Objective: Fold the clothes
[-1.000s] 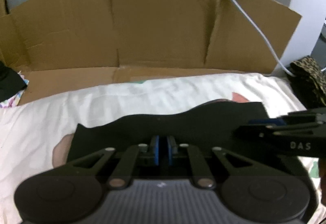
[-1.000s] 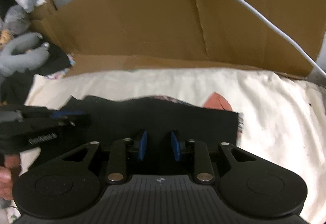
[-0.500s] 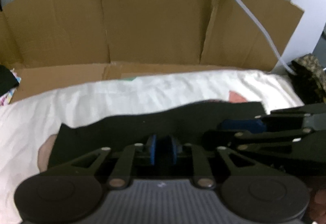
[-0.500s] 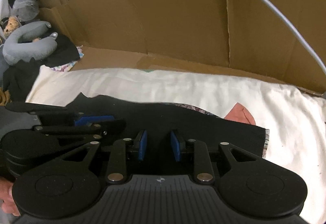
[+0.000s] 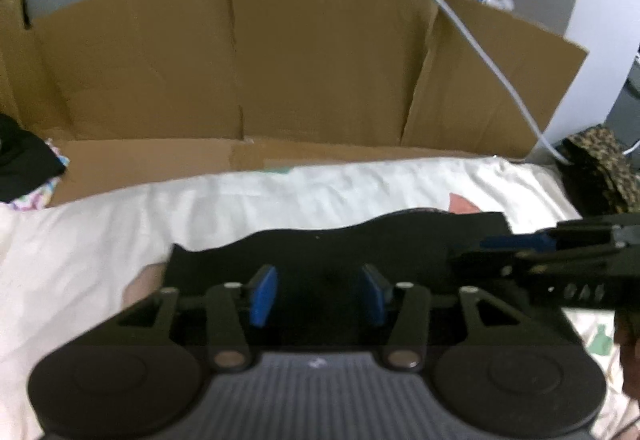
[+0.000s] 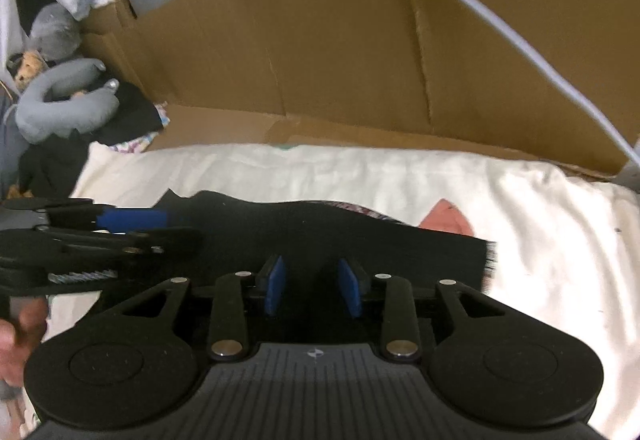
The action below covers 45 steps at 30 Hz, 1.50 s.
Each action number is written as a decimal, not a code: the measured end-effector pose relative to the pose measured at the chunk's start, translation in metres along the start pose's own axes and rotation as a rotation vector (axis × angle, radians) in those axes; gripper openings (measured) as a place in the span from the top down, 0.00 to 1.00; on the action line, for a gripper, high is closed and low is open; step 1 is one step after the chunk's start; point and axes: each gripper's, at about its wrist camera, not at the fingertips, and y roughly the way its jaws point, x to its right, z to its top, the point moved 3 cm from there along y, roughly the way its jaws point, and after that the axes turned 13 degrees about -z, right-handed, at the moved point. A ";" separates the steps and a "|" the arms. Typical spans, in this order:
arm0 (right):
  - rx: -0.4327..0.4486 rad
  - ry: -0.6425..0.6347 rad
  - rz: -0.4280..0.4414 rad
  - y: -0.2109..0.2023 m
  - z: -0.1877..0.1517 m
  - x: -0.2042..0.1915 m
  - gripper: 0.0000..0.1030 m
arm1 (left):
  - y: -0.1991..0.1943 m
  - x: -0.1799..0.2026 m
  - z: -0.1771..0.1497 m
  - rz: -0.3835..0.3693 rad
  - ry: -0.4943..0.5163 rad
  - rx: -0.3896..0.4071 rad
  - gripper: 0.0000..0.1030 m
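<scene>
A black garment (image 5: pixel 340 248) lies flat on a cream sheet (image 5: pixel 100 240), its far edge wavy; it also shows in the right wrist view (image 6: pixel 320 232), with a frayed right edge. My left gripper (image 5: pixel 318 292) is open over its near edge, blue pads apart, holding nothing. My right gripper (image 6: pixel 314 290) is open over the near edge too. Each gripper shows from the side in the other's view, the right one (image 5: pixel 520 252) and the left one (image 6: pixel 120 232), both over the cloth.
A brown cardboard wall (image 5: pixel 280 60) stands behind the sheet, with a white cable (image 5: pixel 500 80) across it. Dark clothes and a grey plush toy (image 6: pixel 60 108) lie at the far left. A leopard-print cloth (image 5: pixel 600 168) lies at the far right. A pink patch (image 6: pixel 448 220) peeks out beyond the garment.
My left gripper was shut on the garment's near edge and has opened, letting it go. The right gripper stayed open. Both have shifted slightly over the cloth.
</scene>
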 end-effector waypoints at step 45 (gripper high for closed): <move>-0.116 0.074 -0.065 -0.106 -0.154 0.050 0.56 | -0.103 -0.029 -0.157 0.065 -0.234 -0.101 0.48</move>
